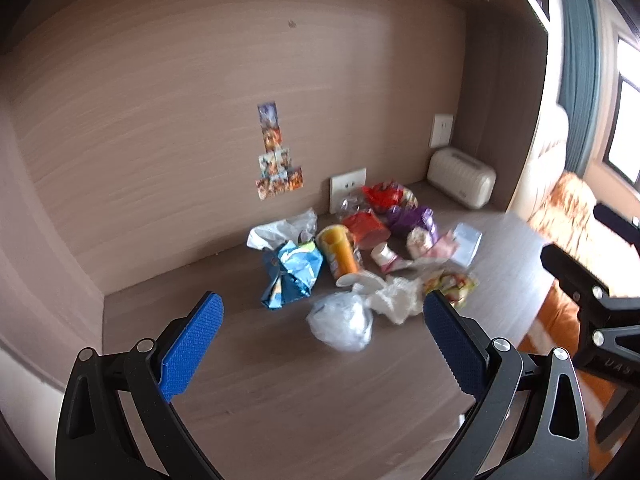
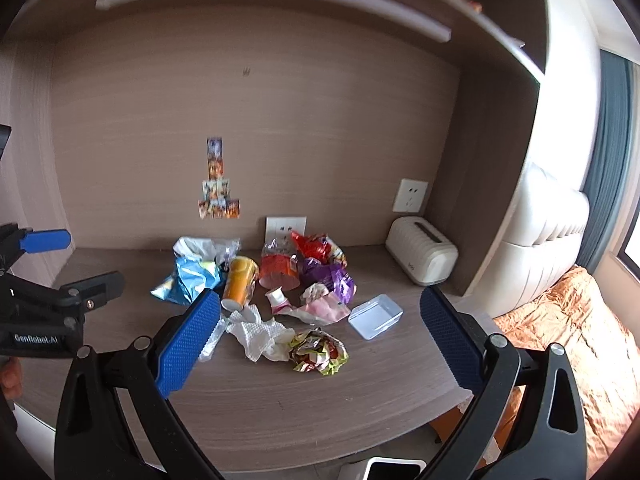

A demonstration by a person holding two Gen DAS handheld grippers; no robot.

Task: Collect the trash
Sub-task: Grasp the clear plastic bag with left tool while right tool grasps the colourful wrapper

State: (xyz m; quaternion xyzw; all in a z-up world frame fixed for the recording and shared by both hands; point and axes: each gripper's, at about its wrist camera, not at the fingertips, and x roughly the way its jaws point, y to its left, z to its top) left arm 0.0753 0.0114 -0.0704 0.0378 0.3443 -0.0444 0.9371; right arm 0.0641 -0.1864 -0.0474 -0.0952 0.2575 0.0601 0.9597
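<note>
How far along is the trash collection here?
Nothing looks collected. Left gripper and right gripper are both open and empty above the desk. Still lying there: blue chip bag, orange tube, tissue, crumpled wrapper and more.

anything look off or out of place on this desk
Yes: a heap of litter sits mid-desk. A crumpled blue chip bag, an orange tube can tipped on its side, a wadded tissue and a balled wrapper. The clear plastic box lies apart.
</note>
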